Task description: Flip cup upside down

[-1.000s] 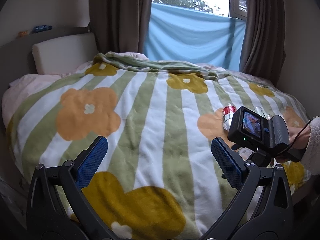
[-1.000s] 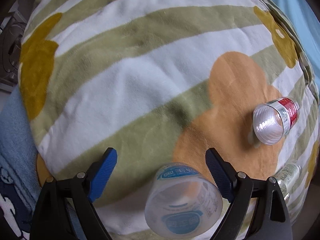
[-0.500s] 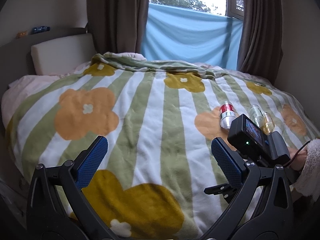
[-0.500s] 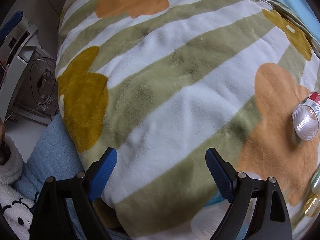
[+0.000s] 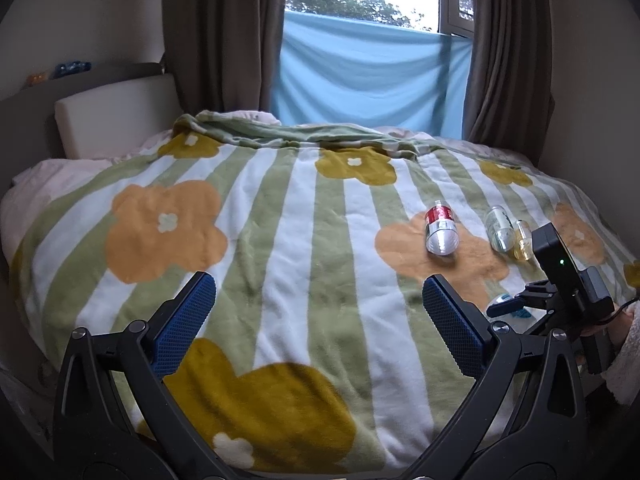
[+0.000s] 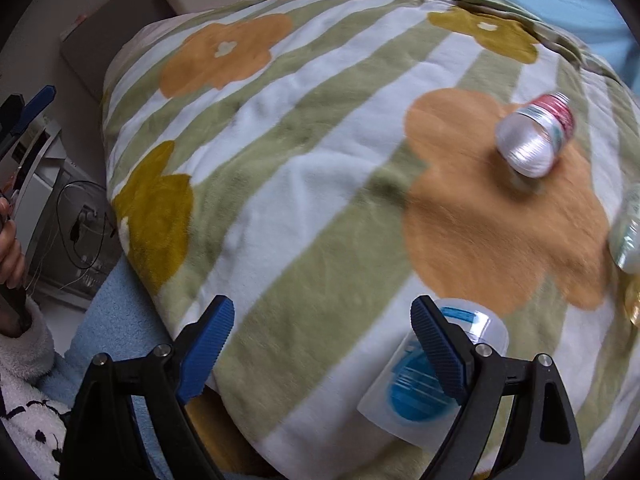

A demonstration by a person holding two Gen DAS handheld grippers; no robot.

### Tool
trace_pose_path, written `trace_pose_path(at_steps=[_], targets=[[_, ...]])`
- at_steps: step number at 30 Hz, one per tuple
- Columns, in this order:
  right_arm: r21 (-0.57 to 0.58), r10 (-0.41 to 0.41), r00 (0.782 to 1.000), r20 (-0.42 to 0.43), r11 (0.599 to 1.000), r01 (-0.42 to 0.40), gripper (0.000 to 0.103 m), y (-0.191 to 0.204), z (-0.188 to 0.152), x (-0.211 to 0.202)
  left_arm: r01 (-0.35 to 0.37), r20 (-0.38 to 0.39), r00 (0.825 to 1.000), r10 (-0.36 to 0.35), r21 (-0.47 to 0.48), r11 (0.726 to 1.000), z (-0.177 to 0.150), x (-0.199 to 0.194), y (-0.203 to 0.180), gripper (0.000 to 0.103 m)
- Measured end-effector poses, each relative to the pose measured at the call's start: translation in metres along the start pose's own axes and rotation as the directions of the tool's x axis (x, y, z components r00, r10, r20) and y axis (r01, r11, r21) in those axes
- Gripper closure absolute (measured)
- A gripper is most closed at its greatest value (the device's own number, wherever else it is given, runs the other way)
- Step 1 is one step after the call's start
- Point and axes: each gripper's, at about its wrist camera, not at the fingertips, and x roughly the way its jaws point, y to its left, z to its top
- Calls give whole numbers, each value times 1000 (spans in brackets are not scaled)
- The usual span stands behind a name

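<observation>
A: We have the left tool (image 5: 316,312) hovering low over the near edge of the bed (image 5: 280,240), blue pads spread wide, nothing between them.

B: And our right tool (image 6: 320,332) is just as wide, with bare blanket in the gap. The cup (image 6: 432,376), clear plastic with a blue printed label, lies on the blanket right behind the right-hand finger (image 6: 438,354), which covers part of it.

A: From our left camera we catch only a sliver of that cup (image 5: 505,300), white and blue, tucked behind the right tool's body near the bed's edge.

B: We cannot tell from here whether it stands rim-down or lies tilted.

A: Farther up, on the orange flower, we see the red-labelled bottle (image 5: 440,230) lying on its side.

B: Same bottle in our right view (image 6: 534,136), a bit blurred, well apart from the cup.

A: Just beside it, a clear bottle (image 5: 499,227) and a small yellow bottle (image 5: 522,240) lie touching each other.
</observation>
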Motion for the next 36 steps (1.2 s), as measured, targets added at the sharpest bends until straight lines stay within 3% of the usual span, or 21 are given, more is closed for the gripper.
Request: trace_pose_path(at_steps=[5,8,15,18,21,25,31,36], targets=[[46,6,999,41,999,-8,15,-11,-13,-14,33,-14,999,-33,20,999,-1,0,-15,0],[64,15,993,119,998,-23,15,-11,-18,-41,36,-21,999,-35,43,998,3,2,-27,0],[143,-197,941,274,976,163,15,-32,-57,-121,75,-62,996,-71,77,994,11,14,-66,0],[220,-242,921,305,959,179,15,-49,-77,-141,118,-115,988,-108,91,989,11,27,-94,0],[272,-264,904,336,946,175,15,-59,-93,-154,181,-199,968,-156,114,977,12,47,-129,0],[301,-352,855,382,922,245,15,-60,-104,-165,220,-302,940,-159,180,959,15,80,-183,0],[368,-446,786,428,880,300,15,-58,-117,-170,156,-440,897,-41,228,961,6,133,-234,0],[365,-443,770,459,884,291,15,-54,-121,-165,121,-539,842,-27,139,983,-2,162,-223,0]])
